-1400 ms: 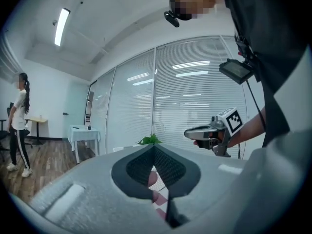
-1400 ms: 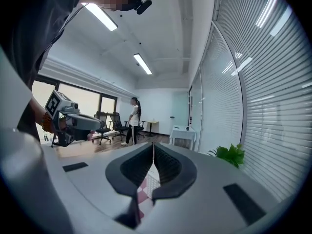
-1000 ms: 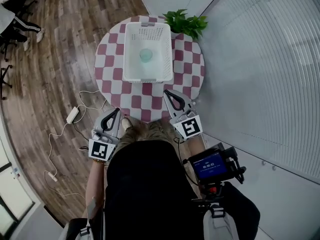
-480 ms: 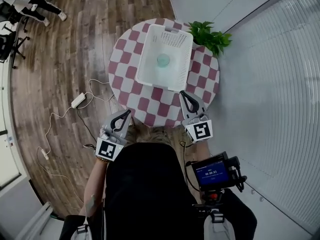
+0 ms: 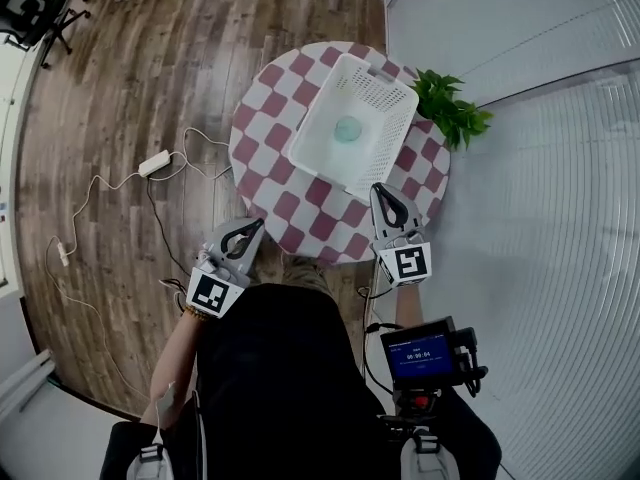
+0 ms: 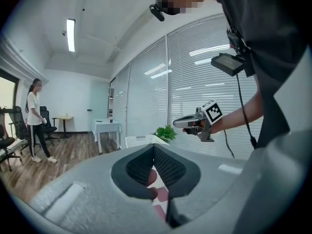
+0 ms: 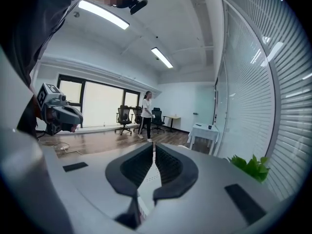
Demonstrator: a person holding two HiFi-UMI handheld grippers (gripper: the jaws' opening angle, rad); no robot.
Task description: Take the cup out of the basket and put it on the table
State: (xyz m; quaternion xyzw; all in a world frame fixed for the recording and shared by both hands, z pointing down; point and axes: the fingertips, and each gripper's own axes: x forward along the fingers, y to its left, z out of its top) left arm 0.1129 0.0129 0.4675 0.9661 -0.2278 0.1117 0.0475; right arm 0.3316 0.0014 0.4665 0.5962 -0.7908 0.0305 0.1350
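The cup (image 5: 348,128) sits in the basket (image 5: 396,92) on the table (image 5: 266,160). The left gripper (image 5: 254,228) and right gripper (image 5: 386,192) hover at the table's near edge, jaws pressed together, empty.

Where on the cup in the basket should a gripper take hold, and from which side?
From above, one jaw inside the rim and one outside. The cup shows as a round outline near the middle of the basket, so it seems upright, and the walls block a sideways approach.
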